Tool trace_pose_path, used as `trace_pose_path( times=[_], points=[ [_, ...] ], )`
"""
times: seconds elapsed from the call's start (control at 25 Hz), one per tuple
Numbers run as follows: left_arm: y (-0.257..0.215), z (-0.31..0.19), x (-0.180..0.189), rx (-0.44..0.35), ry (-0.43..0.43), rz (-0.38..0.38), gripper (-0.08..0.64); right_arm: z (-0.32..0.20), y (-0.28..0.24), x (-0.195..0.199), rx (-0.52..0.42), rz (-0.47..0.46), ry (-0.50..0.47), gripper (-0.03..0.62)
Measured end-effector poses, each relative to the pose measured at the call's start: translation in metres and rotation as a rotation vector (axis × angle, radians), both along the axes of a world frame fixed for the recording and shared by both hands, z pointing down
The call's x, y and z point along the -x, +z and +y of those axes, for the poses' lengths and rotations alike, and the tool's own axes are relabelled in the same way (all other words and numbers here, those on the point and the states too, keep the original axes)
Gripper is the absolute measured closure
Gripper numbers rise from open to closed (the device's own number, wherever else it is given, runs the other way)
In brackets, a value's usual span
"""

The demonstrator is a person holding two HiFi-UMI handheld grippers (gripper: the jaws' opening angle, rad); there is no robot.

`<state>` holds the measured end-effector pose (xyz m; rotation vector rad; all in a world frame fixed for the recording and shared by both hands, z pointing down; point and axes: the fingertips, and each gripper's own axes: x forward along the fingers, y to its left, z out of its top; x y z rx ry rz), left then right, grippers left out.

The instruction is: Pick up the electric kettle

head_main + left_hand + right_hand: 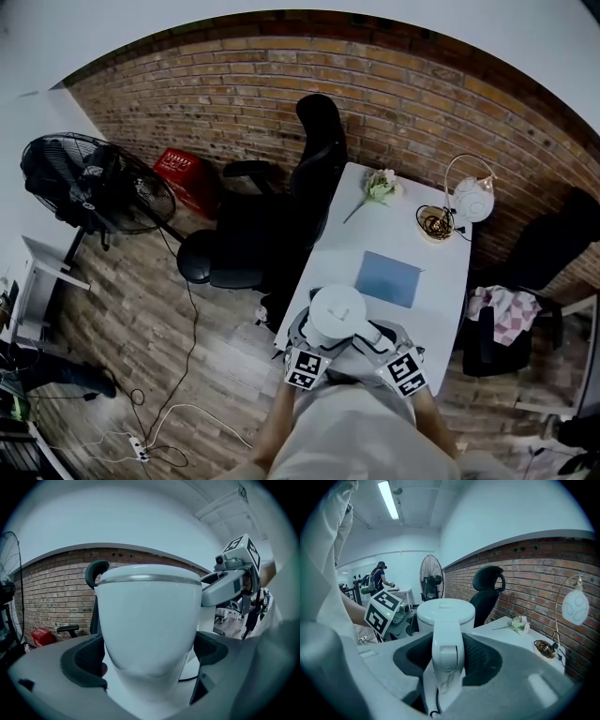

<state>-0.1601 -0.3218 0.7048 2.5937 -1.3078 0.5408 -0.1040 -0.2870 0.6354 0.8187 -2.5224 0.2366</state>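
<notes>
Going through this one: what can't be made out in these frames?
- Whether the pads of the left gripper press the electric kettle: left gripper view, pad edges merge with its body.
- The kettle's bottom, and whether it is off the table: head view, its own body covers it; left gripper view, the gripper's frame does.
- What lies in the small dish: too small in head and right gripper views.

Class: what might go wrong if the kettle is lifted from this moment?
The right gripper is shut only on the slim handle, so the electric kettle may tilt. A cord trails beneath the handle and might snag. The kettle stands at the table's near edge; slipping from the left gripper's jaws, it could fall off.
</notes>
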Motion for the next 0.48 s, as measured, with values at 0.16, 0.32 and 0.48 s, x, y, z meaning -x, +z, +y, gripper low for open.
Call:
trace_pose_path(
  times=[0.16,0.32,0.48],
  points=[
    [-0.0025,0.0006,-0.0006,-0.006,-0.003,-0.006,-0.014,0.0014,-0.0002,-0.0001,-0.002,-0.005,-0.007,0.419],
    [-0.003,0.0006,0.0008,-0.004,-0.01,-0.013,-0.014,0.0009,-0.0025,0.0008,-0.005,-0.008,-0.016,0.42],
    [-0.0034,0.0007,0.001,-0.003,-0.019,-0.015,-0.014,0.0014,-0.0025,0.0014,-0.009,-0.009,-0.026,0.42]
  ],
)
